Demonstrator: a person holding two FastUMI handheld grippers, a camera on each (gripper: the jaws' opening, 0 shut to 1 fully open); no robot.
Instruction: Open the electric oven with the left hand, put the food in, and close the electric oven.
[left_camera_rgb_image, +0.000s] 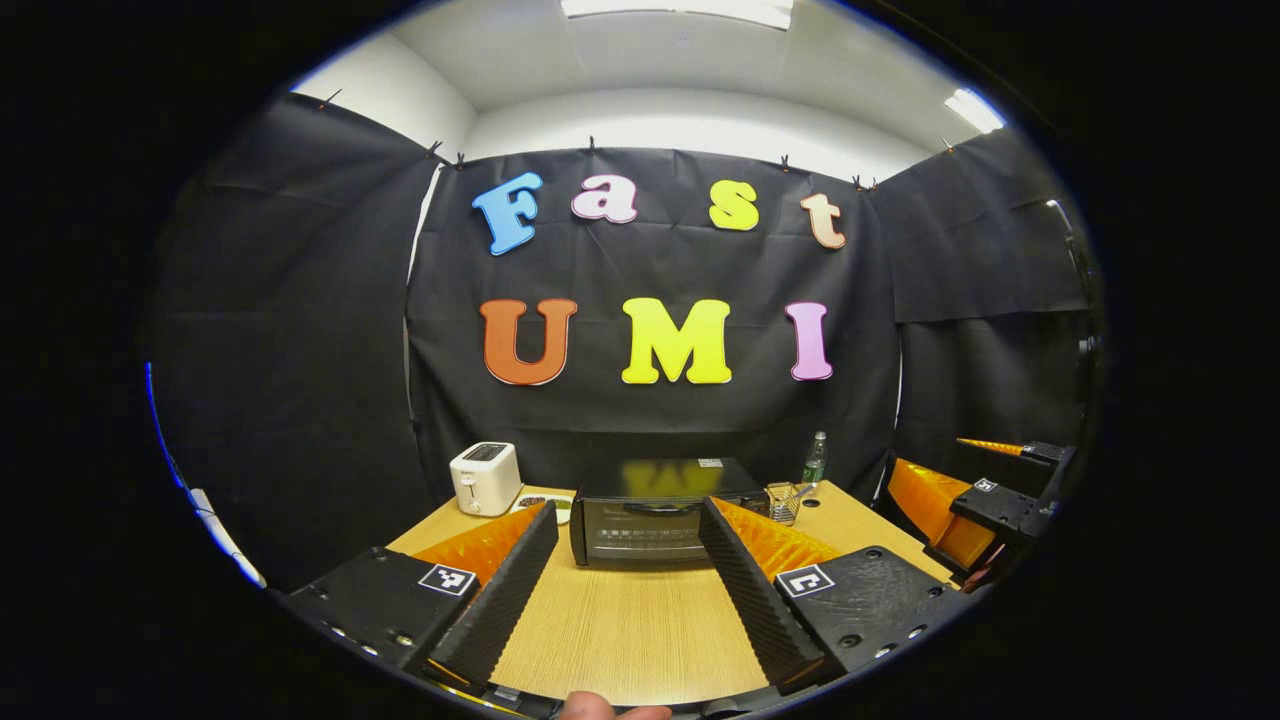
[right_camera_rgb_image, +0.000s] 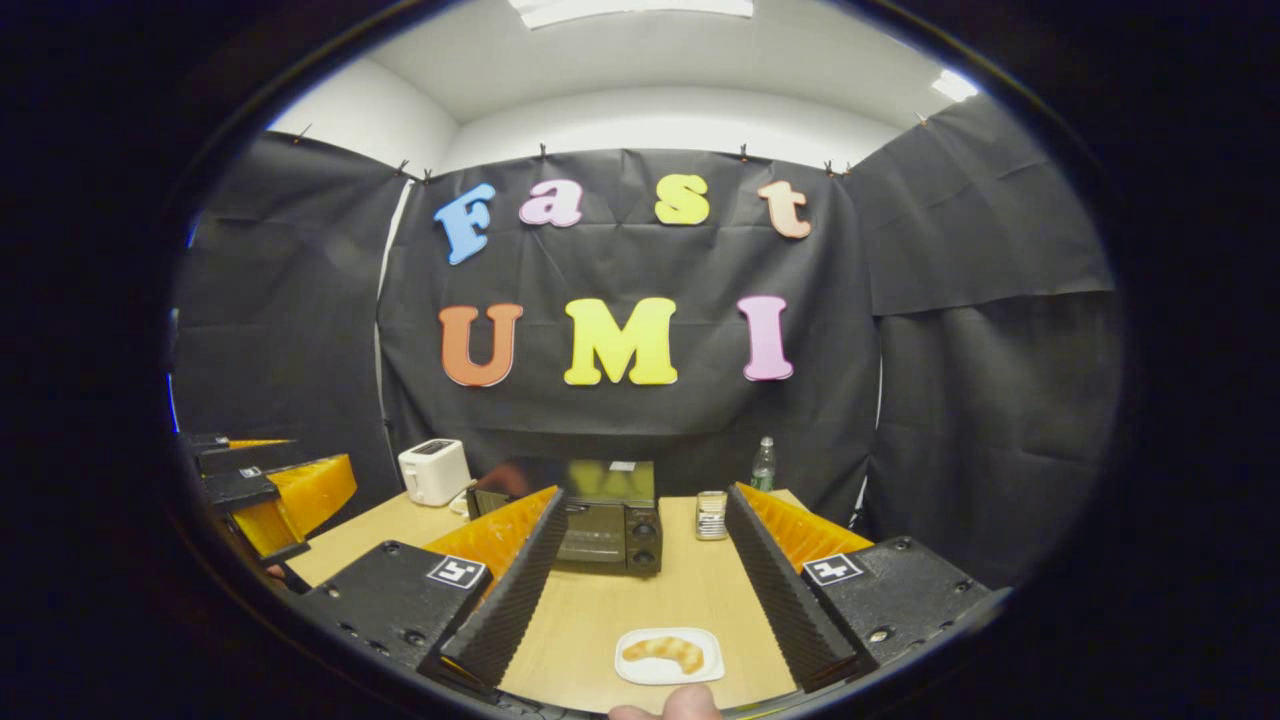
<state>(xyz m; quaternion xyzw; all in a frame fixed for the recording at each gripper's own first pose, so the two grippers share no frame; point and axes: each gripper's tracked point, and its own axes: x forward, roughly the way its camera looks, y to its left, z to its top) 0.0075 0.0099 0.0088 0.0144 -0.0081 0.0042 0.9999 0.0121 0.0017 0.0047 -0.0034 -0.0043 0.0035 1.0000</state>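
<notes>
**On the booth table: oven shut, food waiting on its plate**

Toward the back of the wooden table (left_camera_rgb_image: 640, 620), the electric oven (left_camera_rgb_image: 640, 510) stands with its door closed, the handle running across the top of the glass front. In the left gripper view the oven sits straight ahead, framed between the two fingers of the left gripper (left_camera_rgb_image: 628, 525), whose jaws are spread wide with nothing between them. They hang above the table, short of the oven.

Right gripper (right_camera_rgb_image: 645, 510): jaws likewise spread wide, holding nothing. In the right gripper view a small white plate (right_camera_rgb_image: 668, 668) lies on the table near the camera, between and below the fingers. On it rests a golden, curved pastry (right_camera_rgb_image: 665, 652), apart from both fingers. The oven's knob side faces this view, farther back and a little left.

Other items along the back edge:
- white toaster (left_camera_rgb_image: 485, 477), left of the oven
- a patterned dish (left_camera_rgb_image: 545, 503) between toaster and oven
- small wire basket (left_camera_rgb_image: 785, 500) just right of the oven
- clear bottle (left_camera_rgb_image: 815, 460) behind the basket

A fingertip (left_camera_rgb_image: 610, 708) shows at the bottom edge of the left gripper view.
</notes>
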